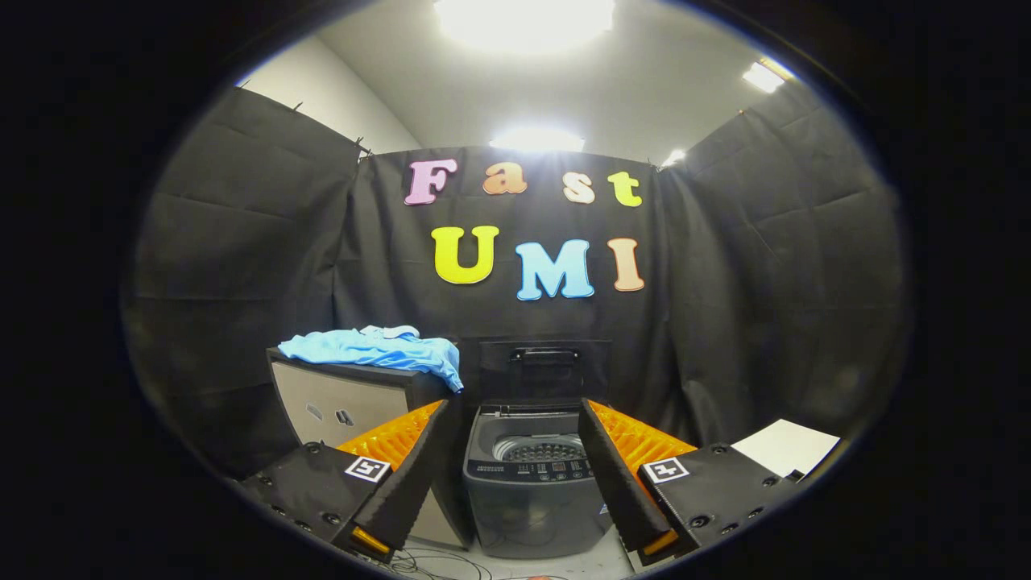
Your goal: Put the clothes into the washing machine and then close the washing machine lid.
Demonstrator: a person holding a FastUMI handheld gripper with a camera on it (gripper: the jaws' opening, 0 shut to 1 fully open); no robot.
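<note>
Washing machine (532, 483) open, clothes not yet inside — gripper (511, 435) empty.

Gripper view: the dark top-loading washing machine stands on the floor just ahead of the fingers and between them, its lid (544, 369) raised upright against the black cloth wall, the drum showing below. A light blue garment (374, 348) lies crumpled on top of a cabinet (346, 403) just beside the machine — one corner hangs over the cabinet's edge toward the lid. The fingers are spread wide apart, grasping nothing. Some cables (439, 564) lie on the floor near the machine's base.
</note>
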